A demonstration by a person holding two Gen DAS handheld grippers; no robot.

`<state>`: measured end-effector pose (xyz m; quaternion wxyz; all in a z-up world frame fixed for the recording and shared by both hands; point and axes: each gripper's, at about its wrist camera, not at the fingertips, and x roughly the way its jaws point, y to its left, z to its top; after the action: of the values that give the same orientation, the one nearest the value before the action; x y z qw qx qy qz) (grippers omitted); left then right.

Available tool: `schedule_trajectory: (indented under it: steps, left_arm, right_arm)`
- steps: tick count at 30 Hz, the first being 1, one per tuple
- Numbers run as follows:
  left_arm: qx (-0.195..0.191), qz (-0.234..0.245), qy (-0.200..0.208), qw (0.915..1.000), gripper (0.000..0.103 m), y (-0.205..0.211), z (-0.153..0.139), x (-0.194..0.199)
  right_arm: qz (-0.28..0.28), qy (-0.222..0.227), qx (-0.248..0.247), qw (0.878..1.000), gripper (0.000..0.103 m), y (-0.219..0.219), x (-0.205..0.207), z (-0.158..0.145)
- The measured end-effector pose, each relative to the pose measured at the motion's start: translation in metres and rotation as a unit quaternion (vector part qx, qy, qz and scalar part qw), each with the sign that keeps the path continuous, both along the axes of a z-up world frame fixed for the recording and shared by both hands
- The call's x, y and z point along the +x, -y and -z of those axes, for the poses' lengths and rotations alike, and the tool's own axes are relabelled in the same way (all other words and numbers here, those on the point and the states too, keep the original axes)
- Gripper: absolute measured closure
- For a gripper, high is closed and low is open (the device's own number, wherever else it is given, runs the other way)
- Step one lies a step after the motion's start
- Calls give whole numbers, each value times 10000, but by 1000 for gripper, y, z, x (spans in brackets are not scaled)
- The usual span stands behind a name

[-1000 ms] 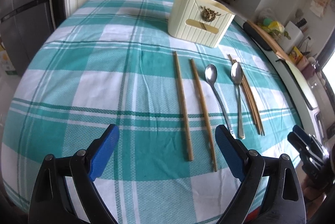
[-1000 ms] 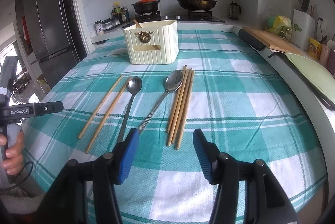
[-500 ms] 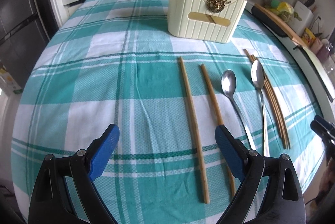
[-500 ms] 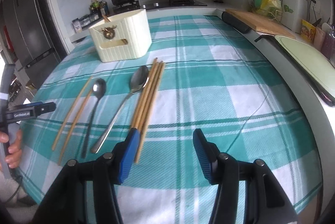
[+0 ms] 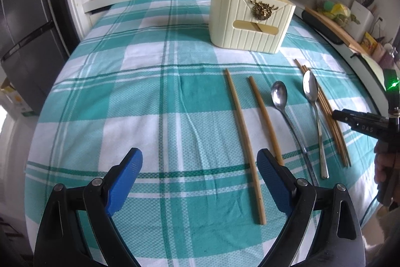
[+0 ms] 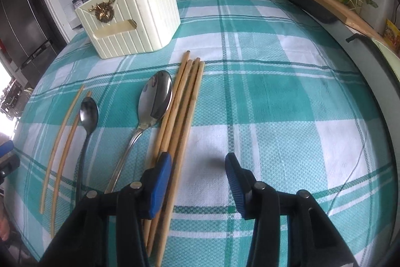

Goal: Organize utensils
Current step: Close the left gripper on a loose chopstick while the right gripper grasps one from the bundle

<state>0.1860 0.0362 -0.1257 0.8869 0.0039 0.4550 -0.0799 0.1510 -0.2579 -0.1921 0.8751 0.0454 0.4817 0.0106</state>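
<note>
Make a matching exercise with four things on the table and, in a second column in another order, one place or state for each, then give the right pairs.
Things:
1. utensil holder
2. bundle of chopsticks
3. larger spoon
4. left gripper

Places or states:
A. open, holding nothing
B. lies directly left of the chopstick bundle
C. stands upright at the far side of the cloth
D. partly under the right gripper's left finger

Pairs: 1-C, 2-D, 3-B, 4-A
</note>
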Motion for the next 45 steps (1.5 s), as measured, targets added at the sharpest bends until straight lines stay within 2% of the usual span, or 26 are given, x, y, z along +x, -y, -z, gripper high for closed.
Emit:
schedule_trajectory:
  steps: [8, 9, 11, 13, 16, 21, 28, 33, 35, 37, 39, 42, 43, 44, 45]
  left_arm:
    - [3, 58, -87, 9999, 10, 5, 5, 12]
    - [25, 90, -113, 9999, 10, 7, 6, 14]
    - [104, 148, -162, 9997, 10, 9, 8, 18]
    - [206, 181, -189, 9994, 10, 11, 9, 22]
    - [322, 265, -268, 9988, 10, 16, 12, 28]
    - [710, 594, -336, 9951, 10, 41, 19, 38]
    - [786, 656, -548, 9932, 10, 53, 31, 71]
    - [866, 600, -717, 9919, 12, 55, 39, 95]
    - [877, 620, -826, 9908, 17, 57, 43, 106]
    - [743, 637, -922, 9909, 19, 58, 44, 117]
    - [587, 621, -1072, 9906, 26, 58, 44, 129]
    - [570, 550, -1107, 9907, 44, 61, 41, 145]
    - [549, 548, -1109, 9908, 59, 62, 40, 149]
    - [531, 536, -1116, 9909, 79, 63, 39, 153]
    - [517, 515, -1130, 9909, 90, 64, 38, 156]
  right_arm:
    - [-198, 38, -592, 9980, 60, -7, 10, -1]
    - [-209, 34, -613, 9979, 62, -7, 12, -1]
    - [-203, 25, -706, 9973, 77, -5, 13, -2]
    - [-150, -28, -798, 9967, 80, -1, 11, -2]
    - [-167, -189, -969, 9950, 80, 3, 6, -3]
    - [-509, -585, -871, 9932, 77, 9, 2, -6]
    - [-1011, -564, -1000, 9882, 76, 2, 15, -5]
    - [-1015, -645, -593, 9910, 76, 8, 50, -5]
    - [-1023, -673, -400, 9917, 76, 11, 66, -5]
    - [-1048, -712, -281, 9915, 76, 13, 84, -6]
    - [-1121, -777, -187, 9905, 76, 12, 101, -6]
    - [-1245, -854, -229, 9883, 80, 6, 122, -5]
    - [-1226, -838, -264, 9886, 88, 5, 128, -5]
    - [-1181, -834, -237, 9892, 94, 6, 133, -5]
    - [-1123, -805, -130, 9903, 95, 8, 137, -5]
